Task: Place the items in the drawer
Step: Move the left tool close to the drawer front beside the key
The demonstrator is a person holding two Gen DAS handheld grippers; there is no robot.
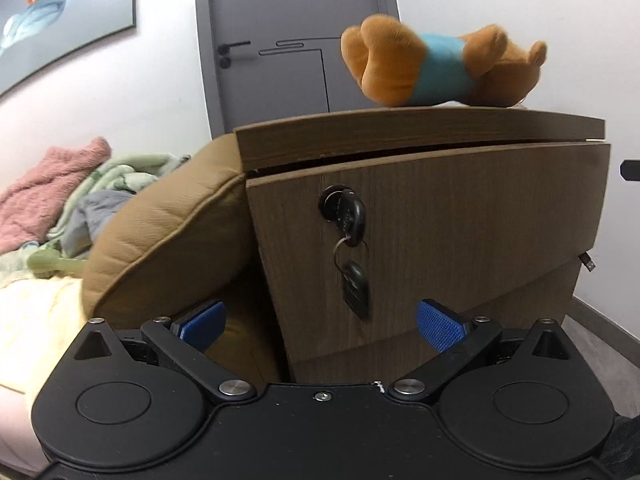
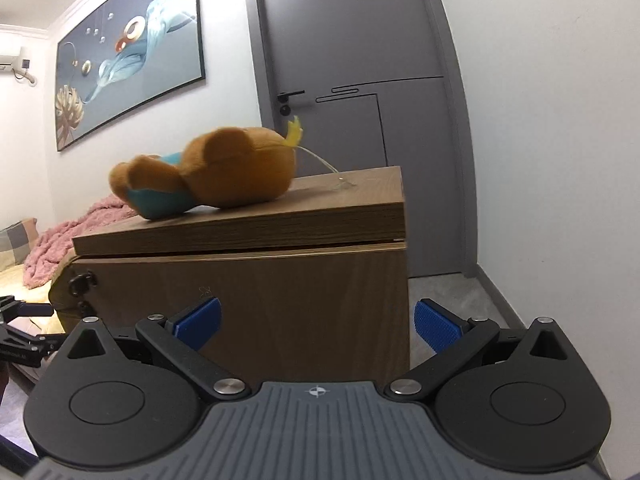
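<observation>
A brown plush bear in a blue shirt (image 1: 436, 66) lies on its side on top of a wooden bedside cabinet (image 1: 460, 216). It also shows in the right wrist view (image 2: 208, 172), on the cabinet (image 2: 256, 296). The drawer front is shut, with a black key (image 1: 344, 212) in its lock and a second key hanging below. My left gripper (image 1: 320, 320) is open and empty, low in front of the drawer front near the keys. My right gripper (image 2: 316, 320) is open and empty, low in front of the cabinet's right part.
A tan leather bed headboard (image 1: 160, 240) leans against the cabinet's left side. A bed with pink and green blankets (image 1: 52, 196) lies to the left. A grey door (image 2: 360, 80) stands behind the cabinet. Grey floor (image 2: 452, 292) runs along the right wall.
</observation>
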